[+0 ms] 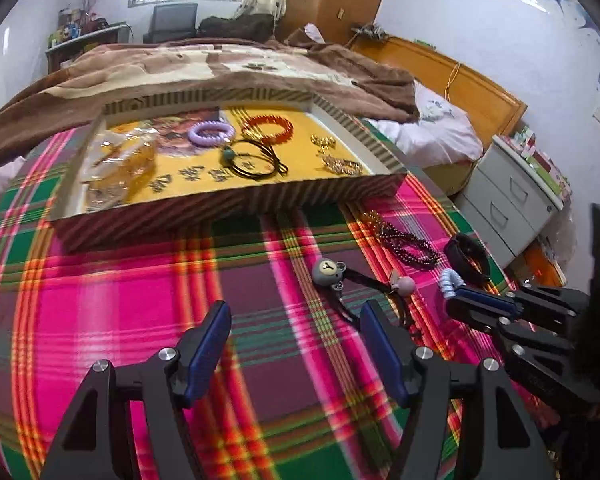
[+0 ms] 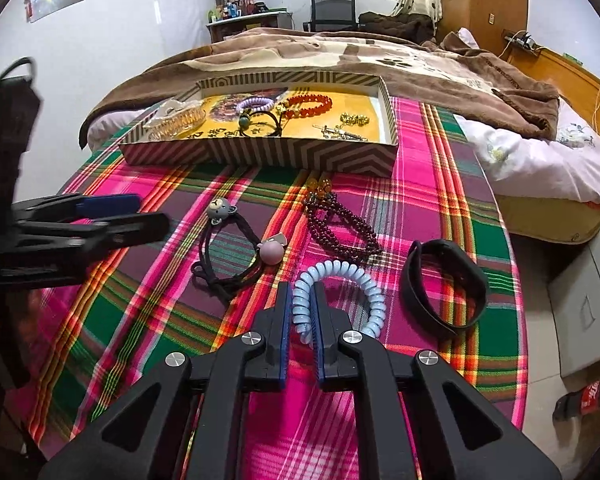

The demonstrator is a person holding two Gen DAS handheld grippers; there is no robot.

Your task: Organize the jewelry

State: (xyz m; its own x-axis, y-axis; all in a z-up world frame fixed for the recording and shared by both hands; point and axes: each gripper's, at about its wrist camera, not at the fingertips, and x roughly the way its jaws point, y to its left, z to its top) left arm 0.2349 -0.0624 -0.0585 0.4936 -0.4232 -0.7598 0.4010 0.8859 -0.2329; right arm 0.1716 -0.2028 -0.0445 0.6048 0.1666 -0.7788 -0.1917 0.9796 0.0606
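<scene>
Right gripper [image 2: 302,304] jaws clamped on blue coil hair tie [image 2: 342,280], near side of striped box [image 2: 260,156]. Left gripper [image 1: 294,344] jaws wide, holding nothing, over plaid cloth [image 1: 140,280].

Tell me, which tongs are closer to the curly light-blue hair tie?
Right. The right tongs are shut on the curly light-blue spiral hair tie; the left tongs are open, off to its left above the plaid cloth.

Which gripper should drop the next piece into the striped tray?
Right. The right gripper is shut on the light blue coil hair tie, so it likely only needs carrying to the striped tray. The left gripper is open and empty.
</scene>
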